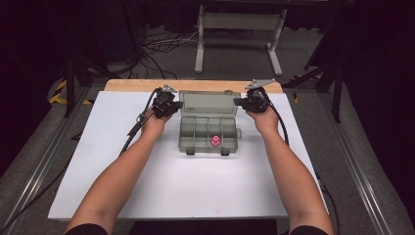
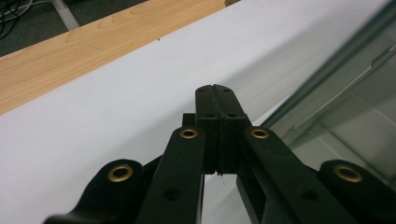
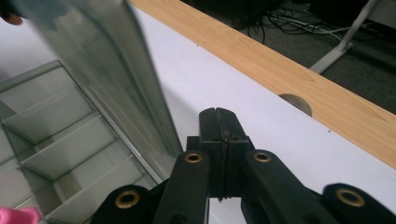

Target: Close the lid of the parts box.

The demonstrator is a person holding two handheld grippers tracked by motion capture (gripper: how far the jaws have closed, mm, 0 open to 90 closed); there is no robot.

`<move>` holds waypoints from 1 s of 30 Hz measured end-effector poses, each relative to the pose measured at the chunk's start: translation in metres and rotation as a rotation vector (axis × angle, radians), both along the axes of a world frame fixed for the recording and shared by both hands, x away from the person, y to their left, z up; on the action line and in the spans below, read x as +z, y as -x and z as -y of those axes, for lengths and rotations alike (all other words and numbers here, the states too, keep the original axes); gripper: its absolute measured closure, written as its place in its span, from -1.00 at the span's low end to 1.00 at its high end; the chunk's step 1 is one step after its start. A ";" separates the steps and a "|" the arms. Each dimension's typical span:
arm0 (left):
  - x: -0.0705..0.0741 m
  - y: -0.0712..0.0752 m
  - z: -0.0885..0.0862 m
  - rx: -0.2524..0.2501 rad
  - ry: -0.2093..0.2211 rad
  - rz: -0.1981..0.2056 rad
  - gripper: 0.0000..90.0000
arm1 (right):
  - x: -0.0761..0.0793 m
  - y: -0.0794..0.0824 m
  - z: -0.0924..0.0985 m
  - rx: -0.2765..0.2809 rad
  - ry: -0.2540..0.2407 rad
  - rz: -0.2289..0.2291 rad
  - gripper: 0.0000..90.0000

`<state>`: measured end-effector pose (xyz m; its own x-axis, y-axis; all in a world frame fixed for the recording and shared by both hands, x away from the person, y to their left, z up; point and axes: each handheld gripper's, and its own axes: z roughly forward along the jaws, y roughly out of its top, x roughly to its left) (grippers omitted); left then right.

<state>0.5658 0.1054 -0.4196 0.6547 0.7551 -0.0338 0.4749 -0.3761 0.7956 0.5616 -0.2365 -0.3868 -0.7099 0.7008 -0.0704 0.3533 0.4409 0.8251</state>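
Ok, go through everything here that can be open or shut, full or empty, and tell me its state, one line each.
Compartment box: open, lid standing up at the back.
Pink piece: sitting in a front compartment of the box.
Other compartments: look empty.
Left gripper: shut, holding nothing, beside the lid's left edge.
Right gripper: shut, holding nothing, beside the lid's right edge.

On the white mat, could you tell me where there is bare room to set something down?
The near half of the mat, between the forearms and in front of the box, is bare. It is crowded beside the box, where the left gripper and right gripper flank its lid.
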 end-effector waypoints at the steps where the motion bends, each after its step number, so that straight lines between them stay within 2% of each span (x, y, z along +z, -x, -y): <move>1: 0.000 0.001 0.000 -0.001 0.001 -0.003 1.00 | 0.000 0.001 0.000 0.004 -0.006 0.003 1.00; 4: 0.001 0.003 -0.002 -0.007 0.004 0.014 0.99 | 0.001 0.005 0.002 0.017 -0.011 0.000 1.00; 9: 0.002 0.007 -0.003 -0.018 0.014 0.005 1.00 | 0.003 0.011 0.004 0.038 -0.008 0.000 1.00; 12: 0.004 0.010 -0.004 -0.022 0.010 0.020 1.00 | 0.004 0.014 0.007 0.051 -0.010 -0.001 1.00; 21: 0.006 0.020 -0.010 -0.035 0.020 0.020 0.99 | 0.006 0.025 0.011 0.086 -0.003 0.011 1.00; 22: 0.007 0.020 -0.012 -0.035 0.012 0.031 0.99 | 0.007 0.026 0.011 0.089 -0.001 0.013 1.00; 25: 0.007 0.024 -0.014 -0.039 0.026 0.024 0.99 | 0.008 0.029 0.011 0.101 0.001 0.012 1.00; 30: 0.010 0.029 -0.015 -0.059 0.018 0.032 0.99 | 0.011 0.035 0.011 0.126 0.002 0.013 1.00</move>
